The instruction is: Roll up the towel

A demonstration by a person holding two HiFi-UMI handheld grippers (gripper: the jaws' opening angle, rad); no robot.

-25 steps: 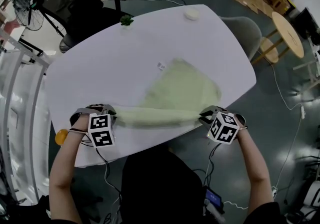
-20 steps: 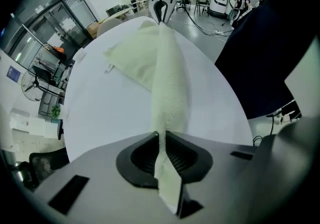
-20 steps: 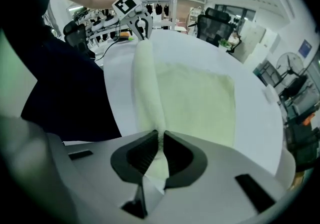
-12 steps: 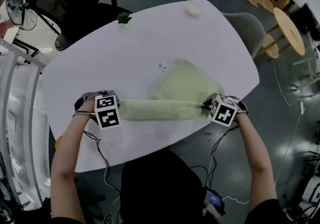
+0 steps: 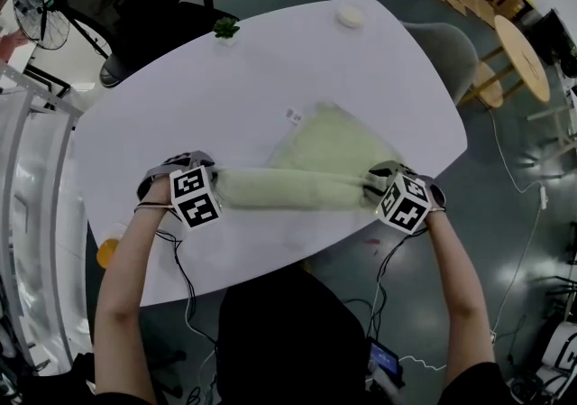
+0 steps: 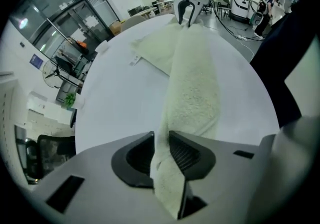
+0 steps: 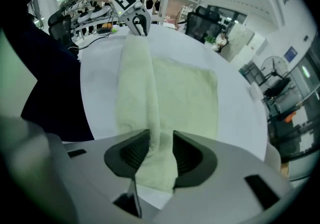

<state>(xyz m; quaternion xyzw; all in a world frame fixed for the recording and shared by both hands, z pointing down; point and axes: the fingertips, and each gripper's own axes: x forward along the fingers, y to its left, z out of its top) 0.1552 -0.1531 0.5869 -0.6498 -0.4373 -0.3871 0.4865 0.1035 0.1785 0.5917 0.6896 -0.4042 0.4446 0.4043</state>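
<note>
Now, in the head view, the light green towel [image 5: 315,155] lies on the white table [image 5: 270,69], toward its near right side. The near part is already a long roll [image 5: 288,188] that runs from left to right, and the far part lies flat. The left gripper [image 5: 209,180] is at the left end of the roll and the right gripper [image 5: 370,183] at the right end, so that both ends can turn together and evenly.

In the left gripper view, the jaws have just been opening. The towel end is between them, but the pads do not seem to press it.

In the right gripper view it is the same: the jaws are loosened around the towel end. I judge this is for taking a new grip and rolling farther.
</note>
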